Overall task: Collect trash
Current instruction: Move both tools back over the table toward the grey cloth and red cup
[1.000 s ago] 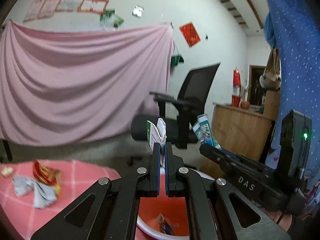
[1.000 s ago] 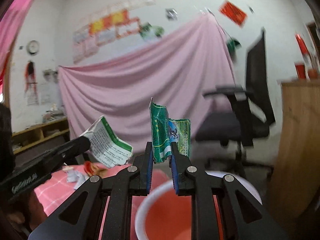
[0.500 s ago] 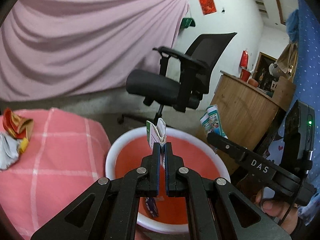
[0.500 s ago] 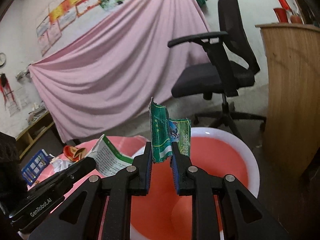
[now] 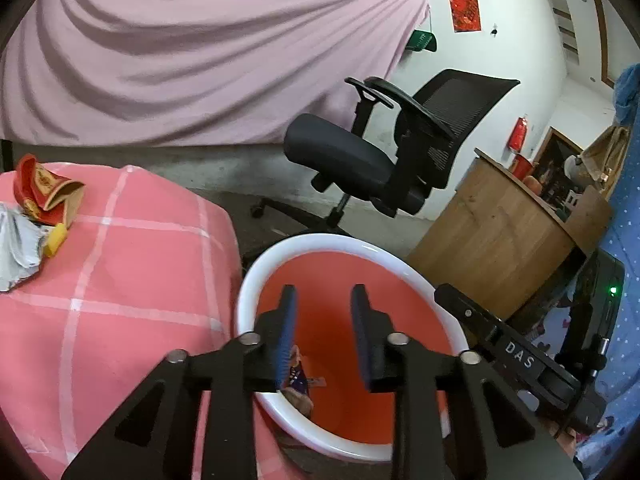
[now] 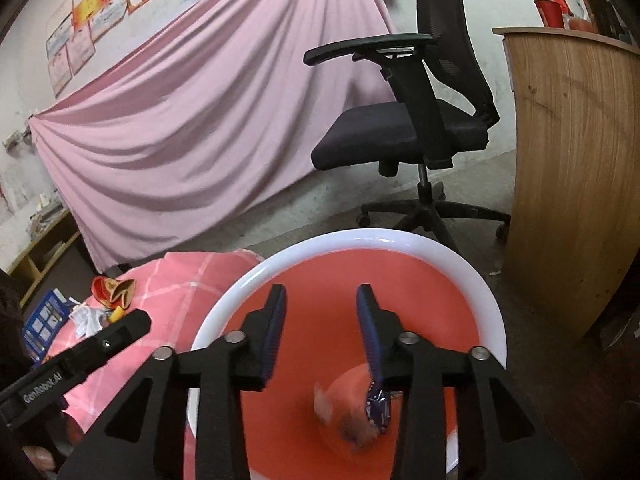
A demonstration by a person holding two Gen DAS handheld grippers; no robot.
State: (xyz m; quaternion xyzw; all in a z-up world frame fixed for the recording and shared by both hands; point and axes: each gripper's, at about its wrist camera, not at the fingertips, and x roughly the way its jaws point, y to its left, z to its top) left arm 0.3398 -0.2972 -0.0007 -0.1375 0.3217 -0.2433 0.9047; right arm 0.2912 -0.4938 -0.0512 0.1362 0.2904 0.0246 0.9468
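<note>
Blue-padded jaws of the left gripper have just been opening and now stand apart with nothing between them, poised over the bin. The right gripper has done the same: its jaws have just spread and are empty, and a blurred scrap shows low in the orange well beneath them, beside a dark wrapper. The left view shows a wrapper lying on the bin's bottom.

Outward, more trash waits on the pink checked cloth just beside the bin: a crumpled red-and-gold pack and a grey-white wad touching it.

Both look like thin card or foil, so probably very light, soft and springy, likely to slip from a shallow pinch. I would take the pack by a raised folded edge and the wad by its highest crease, squeezing fully.
</note>
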